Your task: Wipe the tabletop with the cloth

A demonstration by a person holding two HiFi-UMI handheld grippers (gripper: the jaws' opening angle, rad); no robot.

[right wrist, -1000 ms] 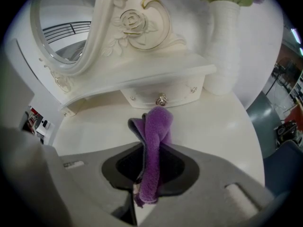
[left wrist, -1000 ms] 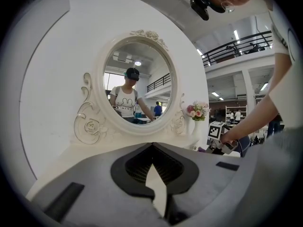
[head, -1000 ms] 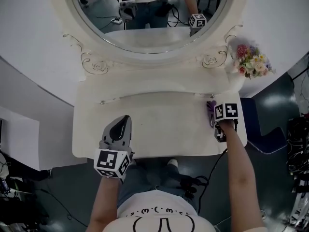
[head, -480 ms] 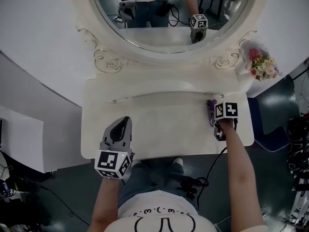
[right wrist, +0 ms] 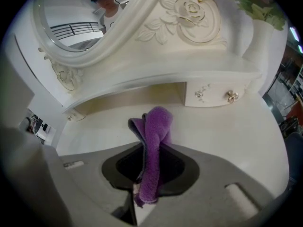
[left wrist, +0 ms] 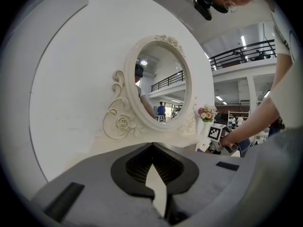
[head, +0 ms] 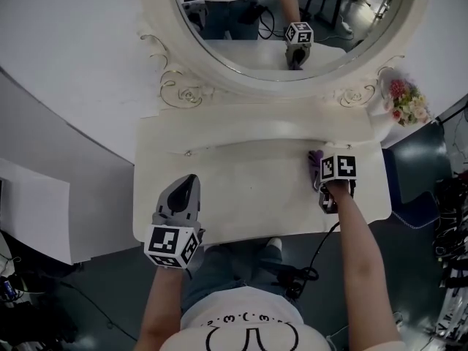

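A purple cloth [right wrist: 152, 148] is folded between the jaws of my right gripper [right wrist: 150, 126], which is shut on it. The cloth's front end hangs just above or on the cream tabletop [right wrist: 227, 131]. In the head view the right gripper [head: 319, 168] is at the table's right side, with the cloth [head: 315, 161] poking out ahead of it. My left gripper [head: 184, 189] is over the tabletop [head: 256, 189] near the front left edge. Its jaws are closed together with nothing between them [left wrist: 154, 171].
An oval mirror [head: 292, 20] in an ornate cream frame stands at the back of the dressing table. A raised shelf with a small drawer [right wrist: 215, 93] runs along the back. A vase of flowers [head: 408, 104] stands at the right end.
The head camera has shifted, so the table sits further right and the mirror higher in view. The right gripper with the cloth has moved slightly back and left. The left gripper has stayed put.
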